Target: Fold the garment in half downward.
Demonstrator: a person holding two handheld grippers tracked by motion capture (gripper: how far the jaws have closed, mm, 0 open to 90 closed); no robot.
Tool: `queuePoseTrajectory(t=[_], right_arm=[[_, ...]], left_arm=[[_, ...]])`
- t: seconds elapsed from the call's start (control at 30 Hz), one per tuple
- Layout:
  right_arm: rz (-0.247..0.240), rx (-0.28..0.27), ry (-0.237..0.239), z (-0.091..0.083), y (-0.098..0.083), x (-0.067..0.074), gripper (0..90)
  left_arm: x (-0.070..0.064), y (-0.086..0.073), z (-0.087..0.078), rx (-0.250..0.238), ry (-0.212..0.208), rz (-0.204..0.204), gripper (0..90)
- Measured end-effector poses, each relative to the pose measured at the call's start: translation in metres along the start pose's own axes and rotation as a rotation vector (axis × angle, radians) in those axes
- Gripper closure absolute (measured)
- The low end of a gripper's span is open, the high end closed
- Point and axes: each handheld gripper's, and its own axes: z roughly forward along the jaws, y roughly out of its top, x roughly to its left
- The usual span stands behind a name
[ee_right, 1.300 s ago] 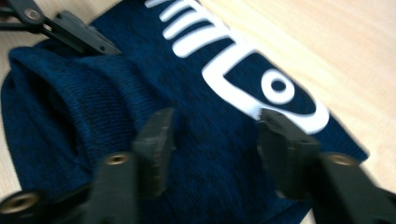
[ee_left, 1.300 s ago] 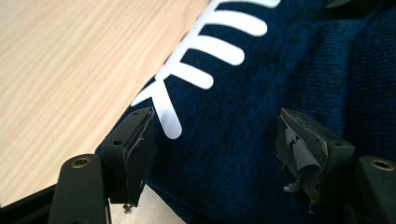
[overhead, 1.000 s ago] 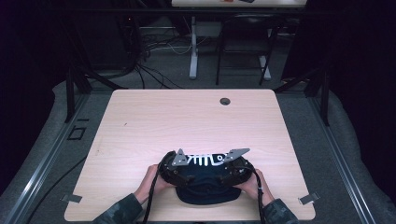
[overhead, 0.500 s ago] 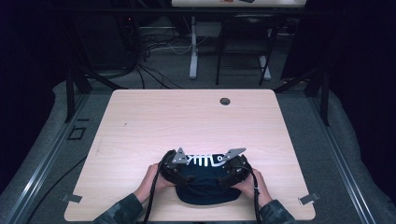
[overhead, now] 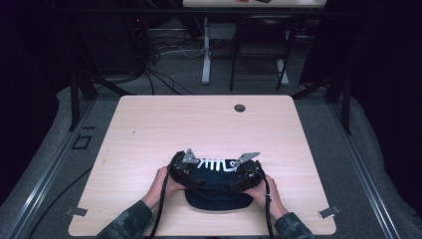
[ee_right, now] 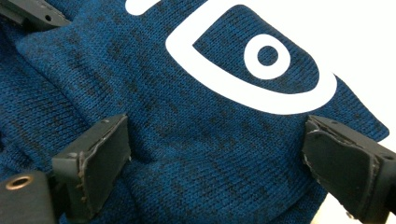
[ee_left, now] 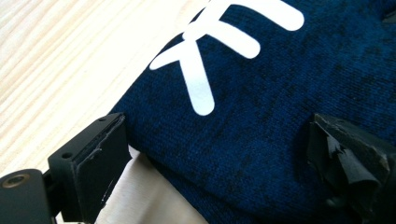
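A dark blue knit garment (overhead: 217, 191) with a white fish-skeleton print lies folded near the front middle of the wooden table (overhead: 164, 129). My left gripper (overhead: 185, 175) rests on its left side and my right gripper (overhead: 247, 177) on its right, each held by a hand. Seen from the left gripper (ee_left: 219, 172), the jaws stand wide apart with the garment (ee_left: 261, 121) lying between them, unpinched. The right gripper (ee_right: 224, 163) also has its jaws spread wide over the garment (ee_right: 187, 140). Both pairs of jaws have just been opening.
A round cable hole (overhead: 240, 108) sits near the table's far edge. Beyond the table stand desk legs (overhead: 206, 50) with loose cables on the floor. Metal rails run along both sides, and tape marks (overhead: 75, 211) lie by the front corners.
The left gripper has shifted a little along the garment's left side. The right hand has hardly moved. The garment stays in the same spot.
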Motion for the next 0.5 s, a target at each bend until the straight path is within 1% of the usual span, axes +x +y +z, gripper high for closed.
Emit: queuePoseTrajectory(t=[0.13, 0.2, 0.3, 0.37, 0.43, 0.47, 0.5], right_arm=[[-0.002, -0.004, -0.006, 0.0026, 0.0028, -0.0034, 7.8], [0.001, 0.003, -0.014, 0.0045, 0.0059, -0.0052, 7.2], [0.0, -0.002, -0.02, 0.0055, 0.0069, -0.0055, 5.4], [0.002, -0.002, -0.026, 0.0055, 0.0067, -0.0057, 2.4], [0.004, -0.019, -0.027, 0.0055, 0.0063, -0.0066, 0.2], [0.003, -0.02, -0.021, 0.0039, 0.006, -0.0079, 0.0], [0.007, -0.044, -0.019, 0.0019, 0.0054, -0.0085, 0.0]], left_arm=[[0.0041, 0.0008, 0.001, -0.002, 0.013, -0.005, 6.1], [0.0062, 0.0013, 0.0012, -0.003, 0.019, -0.016, 5.8], [0.0061, 0.0015, 0.0009, -0.004, 0.024, -0.014, 4.4], [0.0071, 0.0014, -0.001, -0.027, 0.021, -0.013, 2.6], [0.0086, 0.0012, -0.003, -0.036, 0.016, -0.027, 0.5], [0.0089, 0.0009, -0.0051, -0.053, 0.014, -0.036, 0.4], [0.0093, 0.0008, -0.0086, -0.066, 0.012, -0.038, 0.3]])
